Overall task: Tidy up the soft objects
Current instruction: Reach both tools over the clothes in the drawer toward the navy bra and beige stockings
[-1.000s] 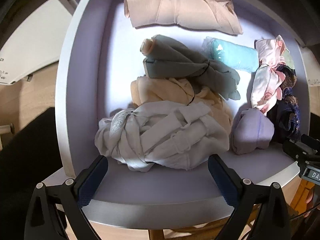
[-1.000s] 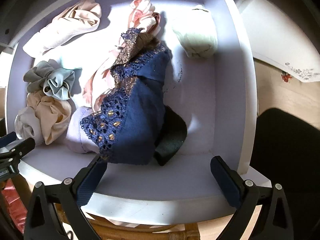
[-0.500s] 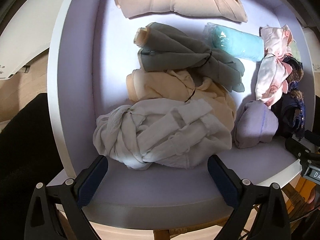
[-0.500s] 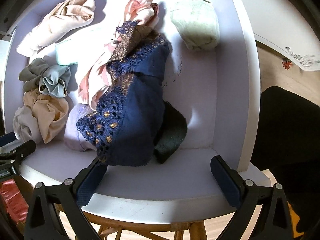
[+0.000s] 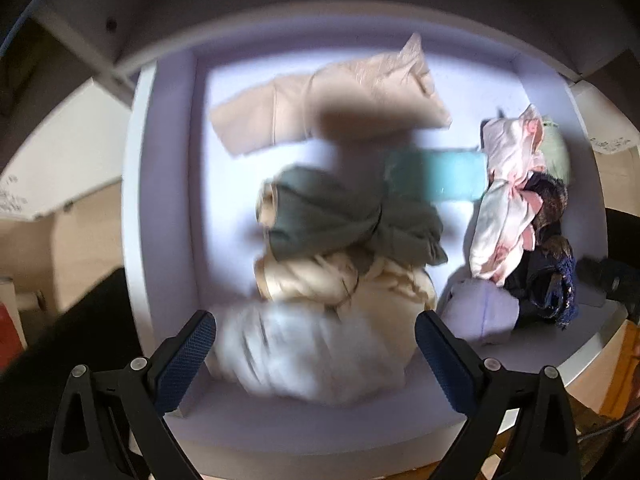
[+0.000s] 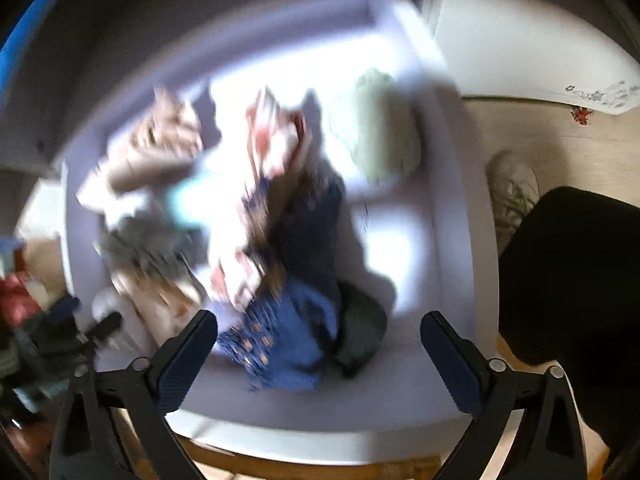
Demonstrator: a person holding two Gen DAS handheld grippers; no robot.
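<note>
The white drawer (image 5: 160,208) fills both blurred views, crammed with soft goods: a pale grey bundle (image 5: 304,356) nearest, cream and grey-green rolls behind it, navy lace (image 6: 296,336) heaped to the right. The left gripper (image 5: 314,350) hangs wide open above the grey bundle, gripping nothing. The right gripper (image 6: 318,342), empty too, is narrowing its jaws over the navy lace, a dark green piece (image 6: 360,336) tucked beside it.

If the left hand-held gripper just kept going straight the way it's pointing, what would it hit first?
Probably the pale grey bundle of cloth, which lies between the open fingers of the left hand-held gripper at the near end of the white drawer. The picture is blurred and the depth unclear, so the cream bundle behind it could be touched too.
</note>
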